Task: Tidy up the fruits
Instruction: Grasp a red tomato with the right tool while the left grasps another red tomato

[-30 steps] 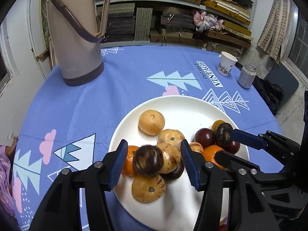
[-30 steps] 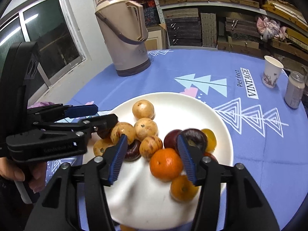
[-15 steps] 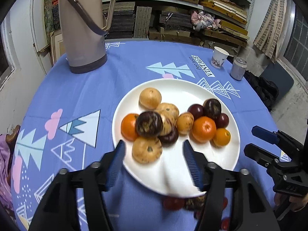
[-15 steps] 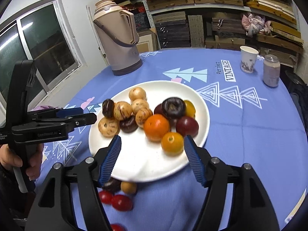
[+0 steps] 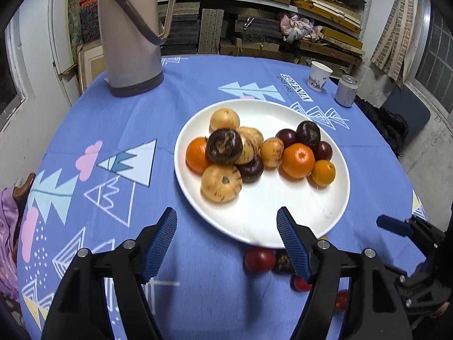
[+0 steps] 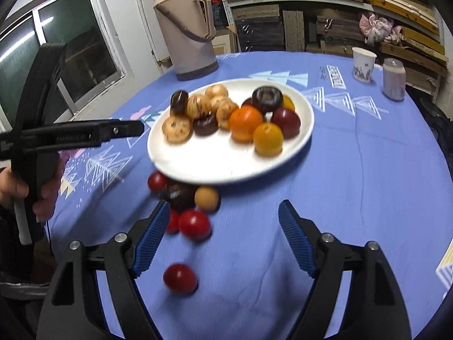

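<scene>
Closest to me, my right tool (image 6: pixel 222 238) hangs over bare blue cloth, its blue-padded jaws spreading wider at this moment with nothing between them. One small round red fruit (image 6: pixel 180 278) lies just under its left finger, and another red fruit (image 6: pixel 194 224) sits just beyond that fingertip, outside the gap. My left tool (image 5: pixel 226 242) stands well open and empty too; its jaws frame the near rim of the wide white round plate (image 5: pixel 297 218), without touching it as far as I can see.

A little further out, loose fruit lies on the blue patterned tablecloth of the counter (image 6: pixel 354 187), tucked against the plate's near edge: a red one, a dark purple-brown passion fruit (image 6: pixel 178 195) and a small tan round fruit (image 6: pixel 206 198). They are blurred, so I cannot tell whether they touch the rim.

On the plate, the pile splits into two clusters: speckled tan and dark fruits on the left, oranges (image 5: pixel 297 160) and dark plums on the right.

Past the plate stand a tall beige vacuum flask (image 5: pixel 131 31) at far left, and a white paper cup (image 5: pixel 319 75) beside a grey drinks can (image 5: pixel 346 93) at far right.
</scene>
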`<action>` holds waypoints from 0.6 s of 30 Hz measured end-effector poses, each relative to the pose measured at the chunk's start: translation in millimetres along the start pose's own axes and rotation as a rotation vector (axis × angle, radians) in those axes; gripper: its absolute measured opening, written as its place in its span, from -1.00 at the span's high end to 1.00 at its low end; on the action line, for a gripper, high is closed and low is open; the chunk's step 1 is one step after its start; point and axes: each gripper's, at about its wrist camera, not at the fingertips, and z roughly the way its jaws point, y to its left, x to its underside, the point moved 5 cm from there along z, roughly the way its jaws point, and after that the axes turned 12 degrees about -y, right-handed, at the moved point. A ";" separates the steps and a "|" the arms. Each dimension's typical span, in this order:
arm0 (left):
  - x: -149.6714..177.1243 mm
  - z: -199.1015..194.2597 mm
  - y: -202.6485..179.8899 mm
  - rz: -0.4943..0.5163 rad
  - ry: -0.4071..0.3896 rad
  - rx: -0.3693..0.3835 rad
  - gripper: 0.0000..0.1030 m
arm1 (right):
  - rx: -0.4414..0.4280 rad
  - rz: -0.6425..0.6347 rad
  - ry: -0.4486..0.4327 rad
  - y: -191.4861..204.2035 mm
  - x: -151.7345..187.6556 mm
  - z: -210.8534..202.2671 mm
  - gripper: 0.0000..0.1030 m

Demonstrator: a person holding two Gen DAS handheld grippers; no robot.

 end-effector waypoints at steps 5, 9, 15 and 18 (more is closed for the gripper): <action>14.2 -2.6 2.4 -0.011 0.021 0.000 -0.43 | -0.007 0.005 0.014 4.2 16.3 -9.3 -0.50; 27.1 -4.2 6.5 -0.020 0.038 -0.013 -0.46 | -0.030 -0.037 0.036 18.4 28.2 -13.4 -0.50; 45.4 -5.8 12.9 -0.034 0.062 -0.026 -0.46 | -0.046 -0.155 0.081 44.9 49.5 -7.8 -0.38; 52.0 -7.8 13.3 -0.034 0.070 -0.026 -0.46 | -0.047 -0.178 0.108 49.8 58.6 -1.4 -0.22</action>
